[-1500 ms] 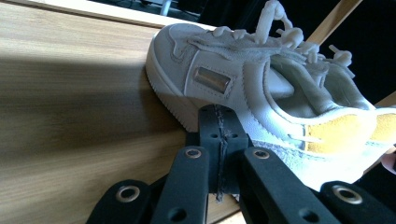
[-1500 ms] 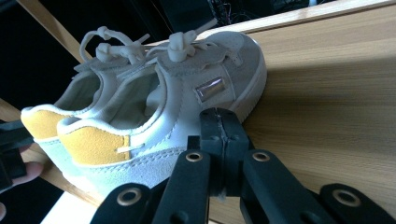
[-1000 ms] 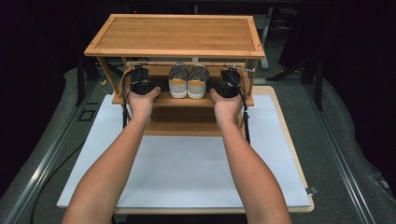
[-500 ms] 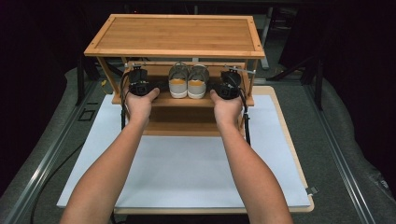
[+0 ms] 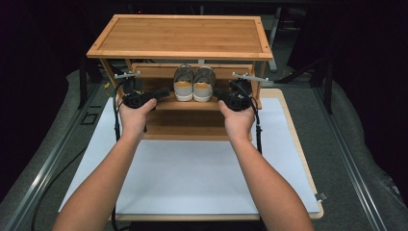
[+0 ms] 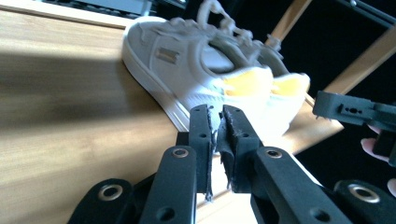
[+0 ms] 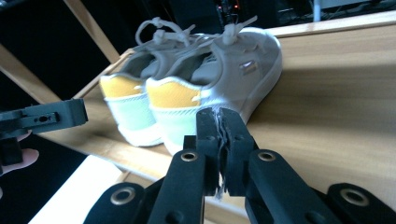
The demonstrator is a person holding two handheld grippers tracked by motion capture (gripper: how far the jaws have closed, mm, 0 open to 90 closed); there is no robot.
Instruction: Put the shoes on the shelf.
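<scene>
A pair of grey sneakers (image 5: pixel 194 86) with yellow heel patches stands side by side on the middle shelf of a wooden rack (image 5: pixel 178 36), heels toward me. My left gripper (image 5: pixel 162 92) is left of the pair, level with the shelf's front edge. Its jaws (image 6: pixel 217 119) have just been opening and stand a crack apart with nothing between them. My right gripper (image 5: pixel 217 92) mirrors it to the right of the pair. Its jaws (image 7: pixel 218 119) rest together, empty, just short of the nearer shoe's heel (image 7: pixel 173 95). Neither gripper touches the shoes.
The rack stands at the far end of a white mat (image 5: pixel 192 168) on the table, with a lower shelf (image 5: pixel 185 127) under the shoes. The rack's slanted side posts (image 5: pixel 108 72) flank the grippers. Each gripper view catches the opposite gripper's finger (image 6: pixel 355 112) (image 7: pixel 42 119) beyond the shoes.
Both hands have drawn back a little from the shelf toward me. The sneakers have stayed in place on the middle shelf.
</scene>
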